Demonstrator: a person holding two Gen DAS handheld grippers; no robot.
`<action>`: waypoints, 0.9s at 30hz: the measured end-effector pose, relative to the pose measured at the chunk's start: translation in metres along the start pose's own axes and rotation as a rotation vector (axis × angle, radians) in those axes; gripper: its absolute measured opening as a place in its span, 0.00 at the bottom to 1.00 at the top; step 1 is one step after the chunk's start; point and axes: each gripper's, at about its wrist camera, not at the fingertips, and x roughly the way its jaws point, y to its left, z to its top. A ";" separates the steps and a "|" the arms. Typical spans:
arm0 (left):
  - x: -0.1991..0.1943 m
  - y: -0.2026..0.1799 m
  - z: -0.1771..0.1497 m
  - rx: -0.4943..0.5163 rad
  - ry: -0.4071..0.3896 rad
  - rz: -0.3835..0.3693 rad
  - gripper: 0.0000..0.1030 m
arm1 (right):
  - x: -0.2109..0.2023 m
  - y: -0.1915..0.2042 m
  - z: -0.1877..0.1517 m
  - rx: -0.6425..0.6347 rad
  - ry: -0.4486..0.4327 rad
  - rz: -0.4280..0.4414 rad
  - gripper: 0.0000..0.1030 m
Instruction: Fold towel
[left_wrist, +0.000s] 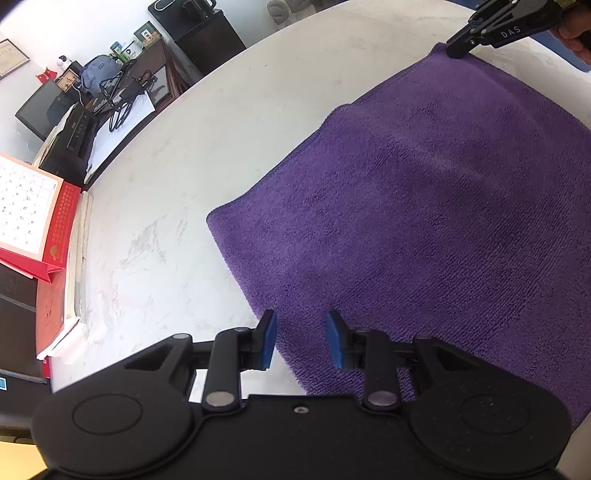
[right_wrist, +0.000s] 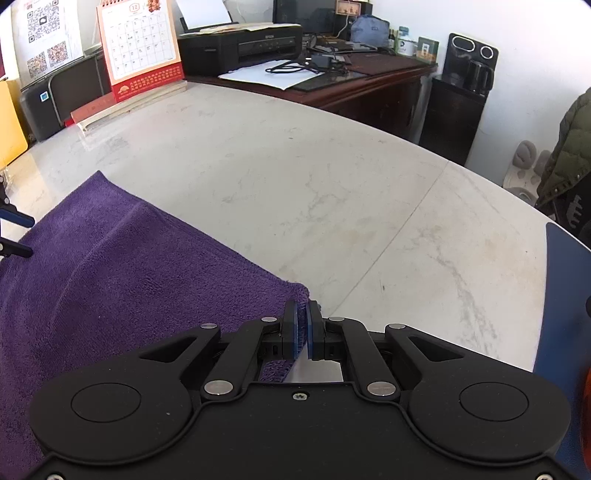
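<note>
One corner of the purple towel (right_wrist: 122, 266) is pinched in the right gripper (right_wrist: 303, 325) jaws; the left gripper (left_wrist: 301, 338) jaws stand open over its near edge, gripping nothing. Towel lies flat on the counter (right_wrist: 332, 192), apparently already doubled; further folding remains.

Both grippers are matte black plastic, the left gripper (left_wrist: 301, 339) and right gripper (right_wrist: 303, 329) alike, with blue pads (left_wrist: 269, 341) and silver rivets at the linkage joints. Each base carries two round discs and a small centre screw. The right one's arm is lettered "DAS" in white.
</note>
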 end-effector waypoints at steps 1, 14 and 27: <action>0.000 0.000 0.000 -0.001 0.000 0.000 0.27 | 0.000 0.000 0.000 0.003 -0.001 -0.005 0.08; -0.005 0.002 0.003 0.009 -0.008 0.005 0.27 | -0.028 -0.015 0.001 0.110 -0.066 -0.074 0.14; 0.026 0.015 0.103 0.104 -0.257 -0.139 0.27 | -0.031 0.041 -0.004 -0.038 0.017 0.217 0.19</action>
